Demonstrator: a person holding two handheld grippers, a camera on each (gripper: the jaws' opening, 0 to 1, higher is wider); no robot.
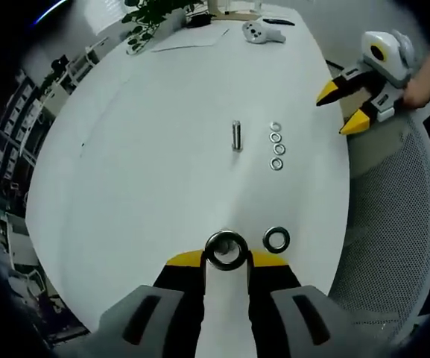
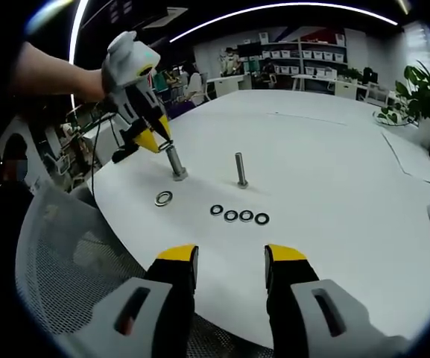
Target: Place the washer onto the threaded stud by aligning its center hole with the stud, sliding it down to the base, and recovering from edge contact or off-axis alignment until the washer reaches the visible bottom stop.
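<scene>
Now, in the left gripper view, my left gripper pinches the washer by its rim above the stud; it looks light, stiff and slippery. In the right gripper view, my right gripper hangs open, washer atop the stud.

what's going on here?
A person works two handheld grippers at a white table. The left gripper holds a washer at the top of a threaded stud, not yet slid down. The right gripper hangs open. A second stud and loose washers sit nearby.
</scene>
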